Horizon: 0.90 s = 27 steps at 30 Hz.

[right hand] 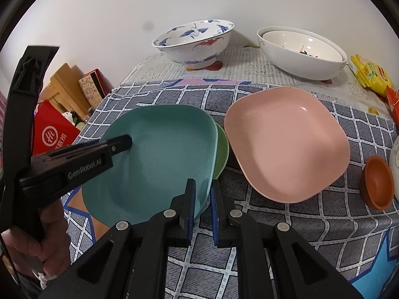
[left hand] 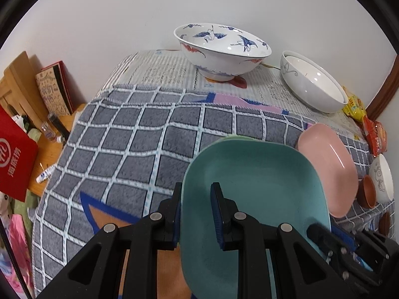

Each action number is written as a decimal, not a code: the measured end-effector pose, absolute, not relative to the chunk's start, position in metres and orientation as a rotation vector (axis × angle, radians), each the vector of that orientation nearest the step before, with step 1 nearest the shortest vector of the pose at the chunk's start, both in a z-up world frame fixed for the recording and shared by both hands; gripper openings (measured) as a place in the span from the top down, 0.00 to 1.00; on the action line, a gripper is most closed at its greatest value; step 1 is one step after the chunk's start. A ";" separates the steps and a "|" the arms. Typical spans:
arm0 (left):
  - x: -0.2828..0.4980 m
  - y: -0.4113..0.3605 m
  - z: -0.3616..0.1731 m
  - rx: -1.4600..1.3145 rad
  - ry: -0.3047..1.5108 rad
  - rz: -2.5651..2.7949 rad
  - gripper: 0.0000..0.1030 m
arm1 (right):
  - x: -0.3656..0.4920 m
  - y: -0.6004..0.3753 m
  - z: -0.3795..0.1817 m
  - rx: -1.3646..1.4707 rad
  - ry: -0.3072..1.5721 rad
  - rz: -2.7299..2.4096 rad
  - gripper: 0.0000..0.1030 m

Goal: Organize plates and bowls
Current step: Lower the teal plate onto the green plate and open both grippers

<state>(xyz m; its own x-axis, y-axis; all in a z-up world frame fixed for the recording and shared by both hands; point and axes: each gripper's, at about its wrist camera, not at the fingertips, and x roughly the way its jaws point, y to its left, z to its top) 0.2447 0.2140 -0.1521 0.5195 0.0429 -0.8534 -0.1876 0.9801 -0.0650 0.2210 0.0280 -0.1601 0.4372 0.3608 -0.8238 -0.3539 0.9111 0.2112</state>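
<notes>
A teal square plate (left hand: 249, 189) (right hand: 159, 159) rests on top of a green plate (right hand: 222, 149), of which only an edge shows, on the checked cloth. My left gripper (left hand: 197, 211) (right hand: 124, 143) is shut on the teal plate's left rim, one finger above and one below. My right gripper (right hand: 202, 209) (left hand: 334, 239) straddles the plate's right rim with its jaws slightly apart, and a thin gap shows beside the rim. A pink square plate (right hand: 286, 144) (left hand: 329, 169) lies just right of the stack.
A blue-and-white crane bowl (right hand: 194, 42) (left hand: 222, 49) and a large white bowl (right hand: 301, 52) (left hand: 311, 82), with a smaller one inside, stand at the back. A small brown cup (right hand: 376, 182) and snack packets (right hand: 369, 74) sit at the right. A hand (right hand: 49, 236) holds the left gripper.
</notes>
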 end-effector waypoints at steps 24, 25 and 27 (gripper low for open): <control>0.254 0.216 -0.152 -0.102 1.054 0.133 0.53 | 0.198 0.035 -0.161 0.009 1.039 0.487 0.75; 0.253 0.216 -0.152 -0.101 1.057 0.134 0.53 | 0.197 0.036 -0.161 0.006 1.041 0.489 0.75; 0.249 0.216 -0.150 -0.094 1.057 0.139 0.53 | 0.192 0.037 -0.160 0.002 1.038 0.495 0.74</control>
